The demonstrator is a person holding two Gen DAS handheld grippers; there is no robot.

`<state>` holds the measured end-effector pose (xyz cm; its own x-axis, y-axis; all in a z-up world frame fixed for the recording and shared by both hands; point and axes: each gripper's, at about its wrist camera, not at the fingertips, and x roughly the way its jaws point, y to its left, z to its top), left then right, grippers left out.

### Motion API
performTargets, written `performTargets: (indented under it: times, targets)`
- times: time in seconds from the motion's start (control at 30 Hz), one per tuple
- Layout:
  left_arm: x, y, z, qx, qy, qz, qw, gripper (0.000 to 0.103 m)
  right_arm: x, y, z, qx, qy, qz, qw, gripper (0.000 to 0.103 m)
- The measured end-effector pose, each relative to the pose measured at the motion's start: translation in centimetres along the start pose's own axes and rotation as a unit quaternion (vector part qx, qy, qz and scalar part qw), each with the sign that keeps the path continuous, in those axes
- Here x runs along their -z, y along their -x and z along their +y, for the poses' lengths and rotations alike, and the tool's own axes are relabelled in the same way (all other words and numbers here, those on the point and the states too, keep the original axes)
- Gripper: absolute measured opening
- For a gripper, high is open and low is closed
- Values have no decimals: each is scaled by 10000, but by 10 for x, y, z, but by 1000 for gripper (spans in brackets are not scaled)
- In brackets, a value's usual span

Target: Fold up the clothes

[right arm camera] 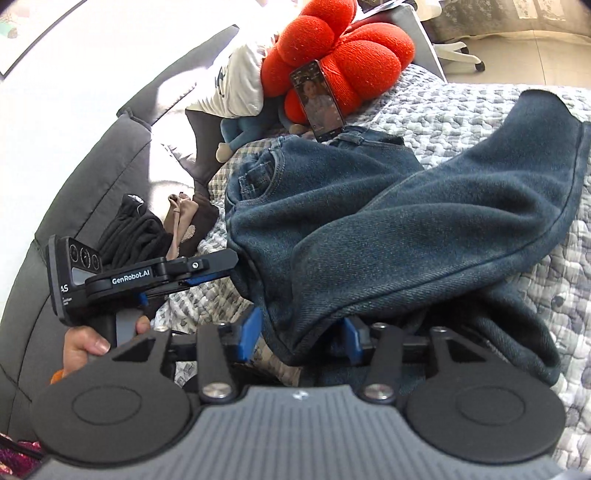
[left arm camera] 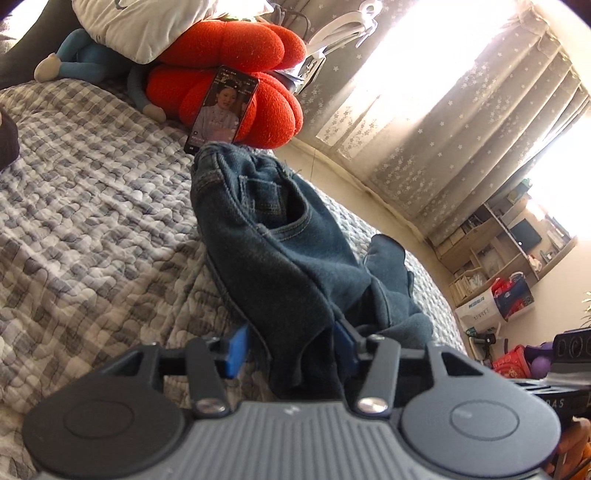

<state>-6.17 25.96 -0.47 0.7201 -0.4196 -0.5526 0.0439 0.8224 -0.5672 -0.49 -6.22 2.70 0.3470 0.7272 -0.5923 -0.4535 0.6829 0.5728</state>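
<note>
A pair of dark blue jeans (left arm camera: 280, 236) lies partly on the checked quilt (left arm camera: 92, 221) of a bed, waistband toward the far end. My left gripper (left arm camera: 291, 347) is shut on a fold of the jeans, and the cloth rises from between its blue pads. In the right wrist view the jeans (right arm camera: 369, 221) are lifted and draped, one leg folded over toward the right. My right gripper (right arm camera: 301, 339) is shut on the jeans' edge. The left gripper (right arm camera: 236, 264) shows at the left of this view, gripping the jeans' side.
A red pumpkin-shaped cushion (left arm camera: 236, 74) with a phone (left arm camera: 221, 107) leaning on it stands at the bed's head, beside a blue plush toy (left arm camera: 88, 59) and a white pillow (left arm camera: 155, 22). Dark and tan clothes (right arm camera: 155, 229) lie by the grey headboard (right arm camera: 92, 166). Curtains (left arm camera: 443, 122) and shelves (left arm camera: 509, 240) are beyond the bed.
</note>
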Motion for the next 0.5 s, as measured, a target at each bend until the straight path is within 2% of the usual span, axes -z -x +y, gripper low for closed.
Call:
performTargets:
  times: [0.07, 0.27, 0.5]
  targets:
    - [-5, 1, 2, 41, 53, -51, 10000, 64, -5, 6, 0, -42, 12, -3, 10000, 51]
    - [-21, -5, 4, -177, 8, -179, 9997, 64, -24, 15, -3, -327, -87, 80, 9994, 51]
    - [-38, -11, 5, -554, -135, -333, 9978, 67, -44, 16, -1, -555, -12, 300, 9980, 52]
